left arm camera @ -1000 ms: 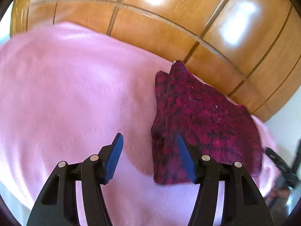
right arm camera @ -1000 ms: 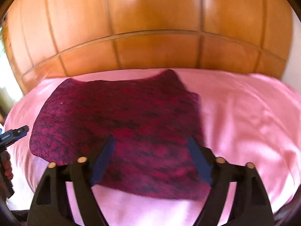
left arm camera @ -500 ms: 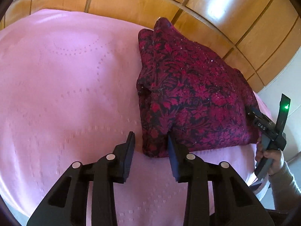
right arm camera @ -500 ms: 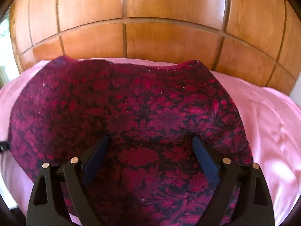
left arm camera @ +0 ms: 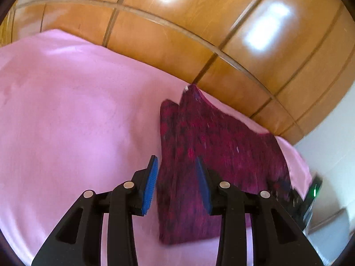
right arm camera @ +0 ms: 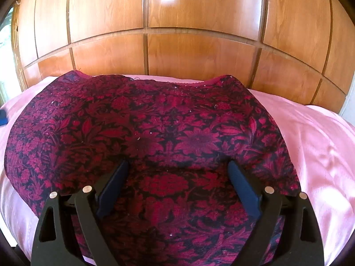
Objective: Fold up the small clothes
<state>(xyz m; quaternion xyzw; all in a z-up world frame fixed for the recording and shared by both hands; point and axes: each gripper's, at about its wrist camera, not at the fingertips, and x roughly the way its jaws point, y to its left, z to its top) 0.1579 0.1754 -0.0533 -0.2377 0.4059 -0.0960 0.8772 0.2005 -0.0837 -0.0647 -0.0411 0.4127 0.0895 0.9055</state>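
1. The support was a bed covered by a pink sheet (left arm camera: 73,115), smooth in the left wrist view and faintly creased toward 3 o'clock in the right wrist view.
2. One dark red floral garment (right arm camera: 168,133) lay flat directly on the sheet.
3. In the right wrist view, pink showed around the garment at 9, 12 and 3 o'clock.
4. The garment's far edge lay near the sheet's 12 o'clock edge.

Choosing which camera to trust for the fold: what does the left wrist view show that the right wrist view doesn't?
Only left wrist: the left gripper astride the garment's folded side edge, and much bare pink cover.
Only right wrist: the right gripper, jaws wide, above the red floral garment and its sharp pattern.
Both: garment, cover, wooden panelling.
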